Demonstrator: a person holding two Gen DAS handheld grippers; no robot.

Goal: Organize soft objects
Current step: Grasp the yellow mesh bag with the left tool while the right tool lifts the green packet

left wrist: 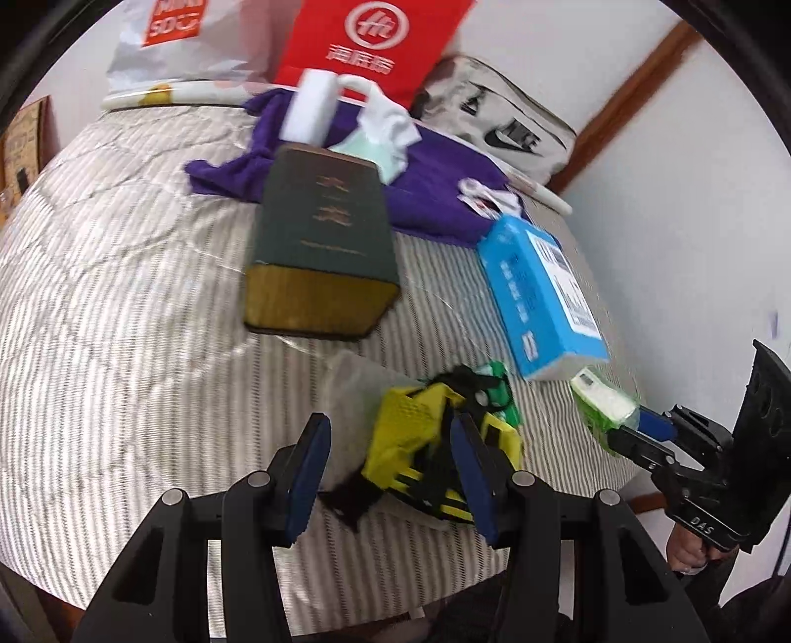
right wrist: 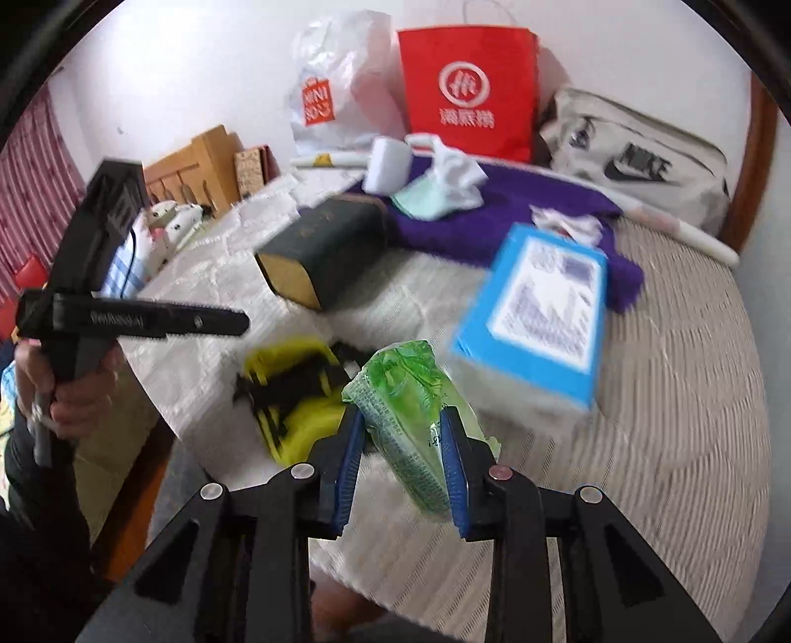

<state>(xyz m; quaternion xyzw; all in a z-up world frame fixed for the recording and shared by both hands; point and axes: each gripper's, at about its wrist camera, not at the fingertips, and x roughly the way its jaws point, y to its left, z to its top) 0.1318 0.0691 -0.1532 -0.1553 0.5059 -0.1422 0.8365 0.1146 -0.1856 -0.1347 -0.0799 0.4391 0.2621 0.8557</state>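
Note:
My right gripper is shut on a green tissue pack and holds it above the striped bed; the pack also shows in the left wrist view. My left gripper is open just above the bed, and its right finger overlaps a yellow and black plastic object. A purple towel lies at the back with a white sponge, a white cloth and a mint cloth on it.
A dark green book lies mid-bed. A blue box lies to its right. A red paper bag, a white Miniso bag and a grey Nike bag stand against the wall.

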